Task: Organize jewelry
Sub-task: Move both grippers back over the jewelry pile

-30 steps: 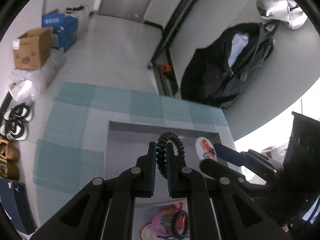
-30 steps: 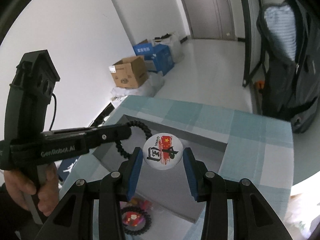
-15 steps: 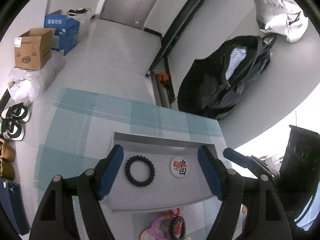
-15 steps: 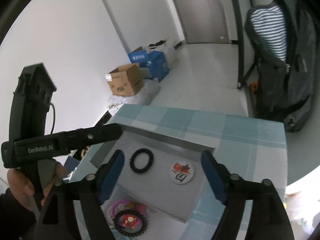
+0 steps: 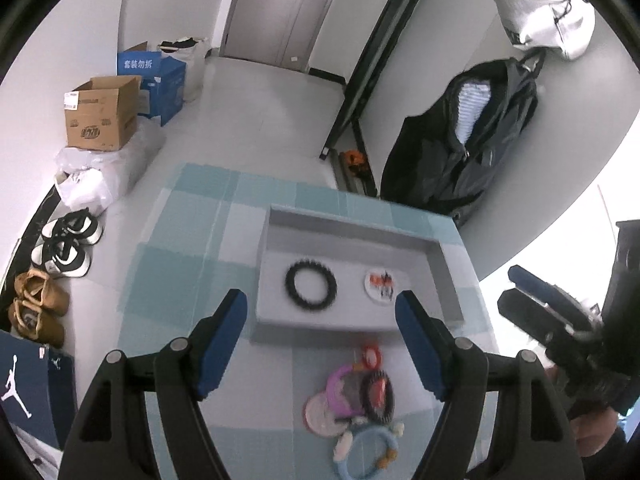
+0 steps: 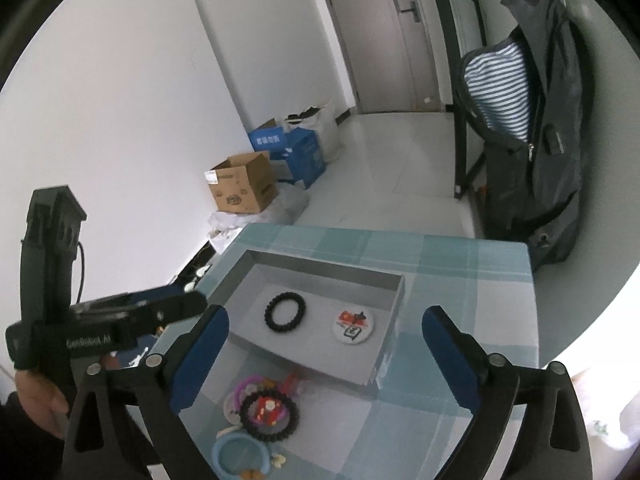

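Now both jaws are spread wide, empty: left hand-held gripper (image 5: 320, 344) steady, right hand-held gripper (image 6: 324, 354) just opening, above the grey tray (image 6: 394, 292).

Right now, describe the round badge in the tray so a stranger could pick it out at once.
Find the shallow grey tray on the blue-checked tablecloth. Two things lie on its floor, apart from each other: a black coiled hair ring and, to its right, the round badge. The badge is a flat white disc with red and black print, solid rather than an open loop.
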Action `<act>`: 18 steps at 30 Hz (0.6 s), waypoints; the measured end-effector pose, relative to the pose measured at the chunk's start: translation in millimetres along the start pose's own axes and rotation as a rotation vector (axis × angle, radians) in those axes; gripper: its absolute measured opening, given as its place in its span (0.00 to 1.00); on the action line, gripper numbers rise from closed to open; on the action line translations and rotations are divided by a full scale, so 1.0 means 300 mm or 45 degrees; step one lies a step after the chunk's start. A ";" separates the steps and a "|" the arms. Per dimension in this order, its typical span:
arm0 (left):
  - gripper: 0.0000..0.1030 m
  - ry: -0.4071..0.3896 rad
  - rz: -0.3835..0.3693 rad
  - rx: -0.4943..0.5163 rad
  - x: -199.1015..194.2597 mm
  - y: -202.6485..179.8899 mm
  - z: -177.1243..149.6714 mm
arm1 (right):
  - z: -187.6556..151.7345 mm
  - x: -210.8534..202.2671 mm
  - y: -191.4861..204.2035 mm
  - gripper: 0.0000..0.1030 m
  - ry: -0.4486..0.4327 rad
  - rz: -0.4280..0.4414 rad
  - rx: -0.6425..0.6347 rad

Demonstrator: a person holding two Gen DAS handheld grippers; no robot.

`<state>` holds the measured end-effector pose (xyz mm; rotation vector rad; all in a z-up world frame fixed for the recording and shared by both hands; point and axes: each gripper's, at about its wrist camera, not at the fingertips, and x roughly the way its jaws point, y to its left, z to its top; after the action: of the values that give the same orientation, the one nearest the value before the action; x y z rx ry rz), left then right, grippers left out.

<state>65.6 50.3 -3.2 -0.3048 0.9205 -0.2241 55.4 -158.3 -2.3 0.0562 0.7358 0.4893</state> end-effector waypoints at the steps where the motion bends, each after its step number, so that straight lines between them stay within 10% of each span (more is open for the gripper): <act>1: 0.70 0.007 -0.005 0.006 -0.007 -0.004 -0.011 | -0.007 -0.014 0.001 0.98 -0.005 -0.003 0.000; 18: 0.70 0.310 -0.021 0.003 0.019 -0.060 -0.253 | -0.125 -0.128 0.008 1.00 -0.008 -0.043 0.053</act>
<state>6.4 19.5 -44.2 -0.2874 1.1583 -0.2818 5.5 -177.8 -5.7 0.0842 0.7399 0.4413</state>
